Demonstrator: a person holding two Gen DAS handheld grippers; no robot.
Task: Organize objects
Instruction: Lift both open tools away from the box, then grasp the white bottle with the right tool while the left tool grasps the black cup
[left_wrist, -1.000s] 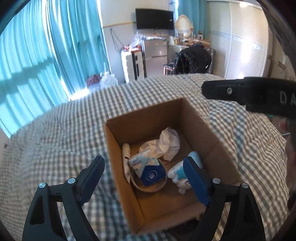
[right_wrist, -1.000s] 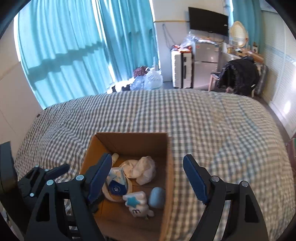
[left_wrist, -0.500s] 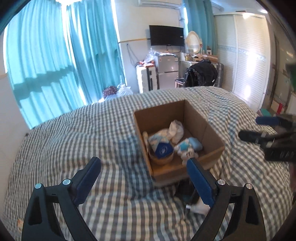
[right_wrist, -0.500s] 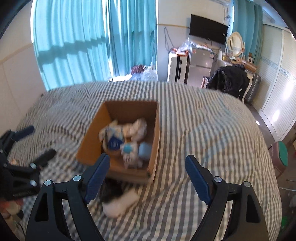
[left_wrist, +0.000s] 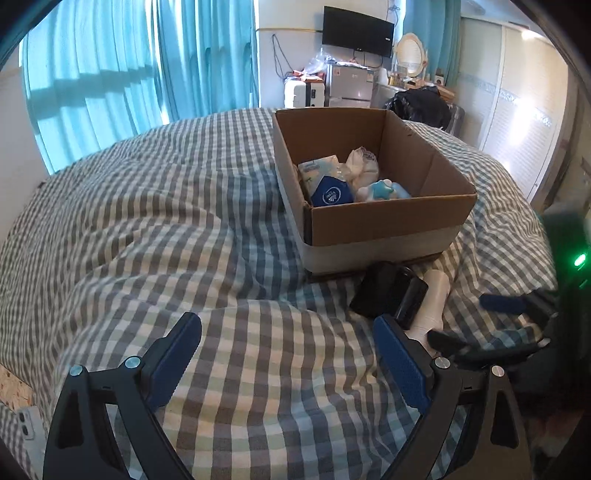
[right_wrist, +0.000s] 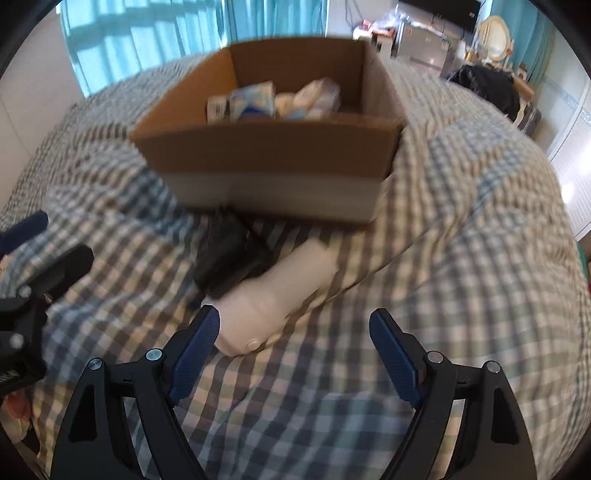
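Note:
A cardboard box (left_wrist: 388, 218) (right_wrist: 266, 151) sits on the checkered bed and holds a blue tissue pack (left_wrist: 327, 190), a white crumpled bag (left_wrist: 364, 166) and a blue-white plush toy (left_wrist: 382, 190). In front of the box lie a black object (left_wrist: 388, 293) (right_wrist: 225, 254) and a cream-white bottle-like object (left_wrist: 432, 299) (right_wrist: 273, 295). My left gripper (left_wrist: 288, 358) is open and empty above the bedspread, left of these two. My right gripper (right_wrist: 293, 354) is open and empty, low over the bed, with the cream object's near end by its left finger.
The checkered bedspread (left_wrist: 166, 229) is rumpled into folds. Turquoise curtains (left_wrist: 110, 74), a suitcase and small fridge (left_wrist: 332, 88), a wall TV and a white wardrobe (left_wrist: 517, 122) stand beyond the bed. A device with a green light (left_wrist: 578, 260) is at the right edge.
Both grippers have pulled back from over the box and dropped low toward the near bed. The black and cream objects in front of the box have come into close view.

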